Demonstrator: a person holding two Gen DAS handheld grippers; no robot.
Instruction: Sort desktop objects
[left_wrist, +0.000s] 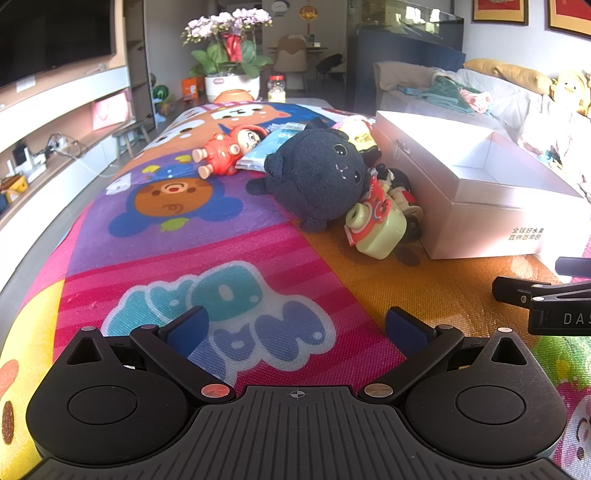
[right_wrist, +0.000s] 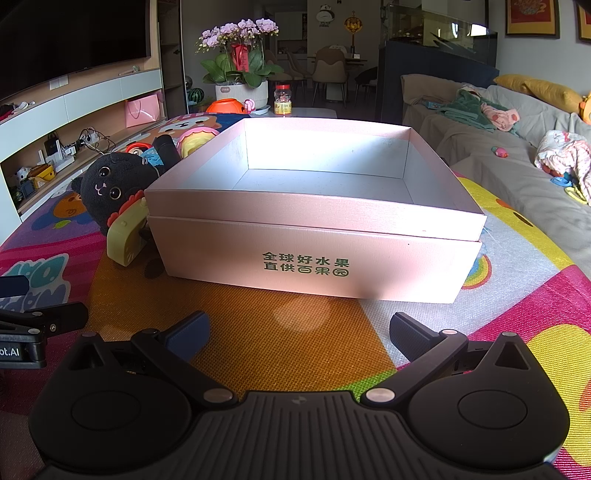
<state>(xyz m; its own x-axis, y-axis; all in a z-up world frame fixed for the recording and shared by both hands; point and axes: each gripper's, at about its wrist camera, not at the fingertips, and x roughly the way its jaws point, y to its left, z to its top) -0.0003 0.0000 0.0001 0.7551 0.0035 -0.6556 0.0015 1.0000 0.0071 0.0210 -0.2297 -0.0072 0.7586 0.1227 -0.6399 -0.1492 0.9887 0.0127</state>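
An open pink box (right_wrist: 314, 258) with green print stands on the colourful mat, empty inside; it also shows at the right in the left wrist view (left_wrist: 480, 206). Left of it lies a pile of toys: a black plush cat (left_wrist: 317, 173) (right_wrist: 107, 188), a yellow-green toy camera (left_wrist: 376, 225) (right_wrist: 125, 232), a red doll (left_wrist: 229, 147), a blue packet (left_wrist: 266, 147) and a toy car (left_wrist: 402, 195). My left gripper (left_wrist: 295, 328) is open and empty, well short of the plush. My right gripper (right_wrist: 299, 332) is open and empty in front of the box.
The table's far end holds a potted orchid (right_wrist: 240, 62), an orange bowl (right_wrist: 225, 107) and a jar (right_wrist: 282, 98). A sofa with clothes (right_wrist: 517, 129) runs along the right. A TV shelf (right_wrist: 74, 122) is at the left.
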